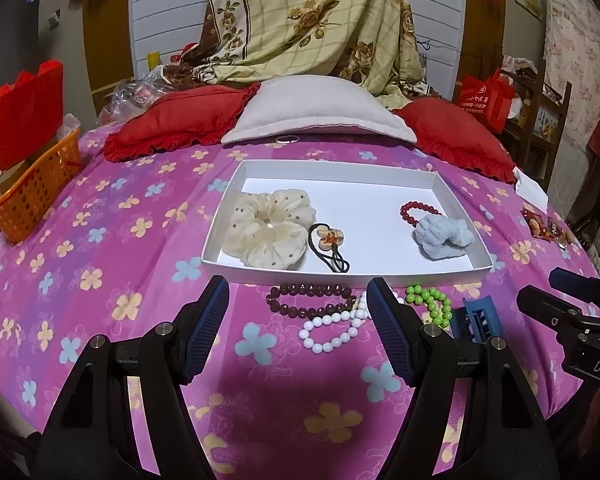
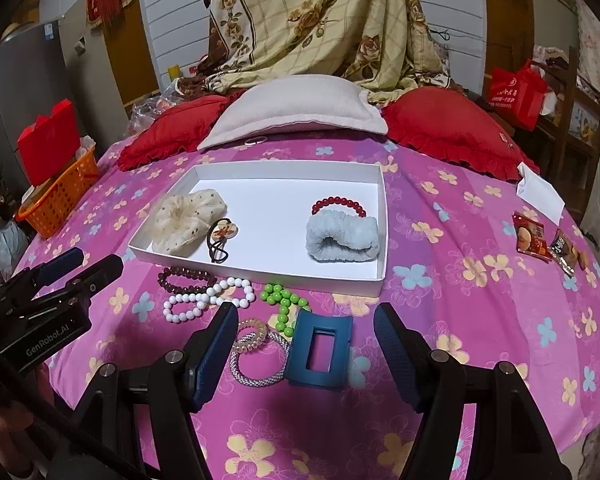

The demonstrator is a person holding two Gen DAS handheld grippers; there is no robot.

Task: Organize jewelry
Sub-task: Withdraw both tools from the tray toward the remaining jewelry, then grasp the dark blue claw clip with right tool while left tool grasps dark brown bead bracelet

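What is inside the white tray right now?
Inside the tray: cream scrunchie, black hair tie with flower charm, blue scrunchie, and red bead bracelet partly hidden behind it. Anything beneath the scrunchies is covered.

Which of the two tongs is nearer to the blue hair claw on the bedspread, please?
Right. The right tongs stand open with the blue hair claw between their fingers, untouched. The left tongs hover open off to its side, over the bead bracelets.

Ahead of the left fingers (image 1: 216, 312), the dark bead bracelet (image 1: 310, 300) and white bead bracelet (image 1: 332, 330) crowd the bed (image 1: 100, 240); the white tray (image 1: 340, 272) wall rises beyond. Between the right fingers (image 2: 396, 352) lies the blue claw clip (image 2: 320, 350), seemingly untouched.
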